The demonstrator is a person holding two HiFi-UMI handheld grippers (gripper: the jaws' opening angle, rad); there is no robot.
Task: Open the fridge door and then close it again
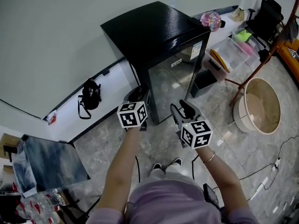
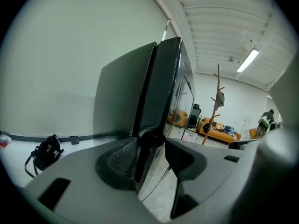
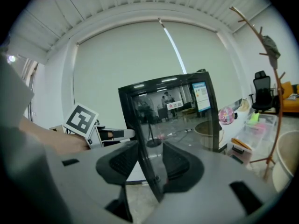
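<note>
The left tool (image 2: 150,155) and right tool (image 3: 148,164), jaws apart, straddle the fridge door (image 1: 175,83) edge without pressing. A black bag (image 1: 89,97) lies at its 9 o'clock, a beige basin (image 1: 261,107) at 4 o'clock.

The fridge (image 1: 154,36) stands on the floor (image 1: 243,148) with its back to the wall (image 1: 70,41), its door (image 1: 175,85) facing the person. A backpack (image 1: 89,96) lies at the wall's foot, left of the fridge. A bin (image 1: 203,82) stands just right of the fridge; a storage box (image 1: 229,52) lies behind it. A basin (image 1: 259,105) sits further right, beside a coat stand (image 1: 261,55). The left gripper (image 1: 139,96) is at the door's left edge, the right gripper (image 1: 183,110) before the door.
</note>
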